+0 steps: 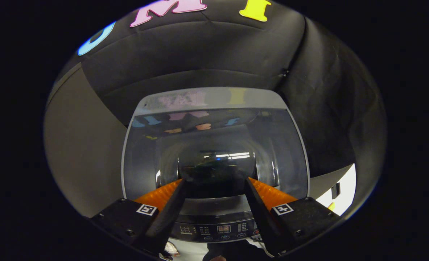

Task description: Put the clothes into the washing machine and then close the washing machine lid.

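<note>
Above a top-loading washing machine with a grey frame (214, 98), the gripper (214, 179) hangs with its fingers spread wide and nothing between them, pointing down at the machine's dark, glossy glass lid (214, 145), which appears to lie flat and shut over the drum. The glass mirrors the booth lights, so what sits under it cannot be made out; no clothes are visible on or beside the machine, and whether they are already inside is a matter of inference only. The black control panel with small buttons and a display (221, 228) runs along the machine's near edge at 6 o'clock, just under the fingers, while the lid's rear grey band lies at 12 o'clock. A pale wall panel (80, 145) stands at 9 o'clock and a white surface (339, 195) shows at 4 o'clock. Judged from this, the task looks to be at or near its close, with the lid down. The next move would call for little more than confirming the lid is fully seated, pressing lightly if it is not.
</note>
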Action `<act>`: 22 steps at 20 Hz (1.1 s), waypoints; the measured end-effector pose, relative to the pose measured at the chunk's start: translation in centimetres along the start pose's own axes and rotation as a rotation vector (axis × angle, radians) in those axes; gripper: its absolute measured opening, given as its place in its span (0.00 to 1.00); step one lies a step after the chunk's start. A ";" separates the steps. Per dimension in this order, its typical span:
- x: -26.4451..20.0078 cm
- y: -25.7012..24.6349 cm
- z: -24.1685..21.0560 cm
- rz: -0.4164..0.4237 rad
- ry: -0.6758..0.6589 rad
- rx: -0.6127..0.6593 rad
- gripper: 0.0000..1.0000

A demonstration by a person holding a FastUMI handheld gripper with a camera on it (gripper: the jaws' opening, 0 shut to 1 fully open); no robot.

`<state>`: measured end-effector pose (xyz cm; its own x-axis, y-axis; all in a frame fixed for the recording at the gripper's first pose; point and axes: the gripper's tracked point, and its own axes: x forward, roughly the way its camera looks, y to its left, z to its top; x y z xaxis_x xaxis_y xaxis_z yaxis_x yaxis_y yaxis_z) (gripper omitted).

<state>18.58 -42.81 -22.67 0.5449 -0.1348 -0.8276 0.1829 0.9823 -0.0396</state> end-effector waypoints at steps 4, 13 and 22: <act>0.8 -0.2 -1.3 0.012 0.016 0.022 1.00; -6.0 0.2 3.7 0.053 -0.154 0.029 0.99; -21.9 0.2 13.1 0.135 -0.575 0.029 0.99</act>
<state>17.38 -41.40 2.79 0.9194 -0.0650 -0.3879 0.0984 0.9929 0.0669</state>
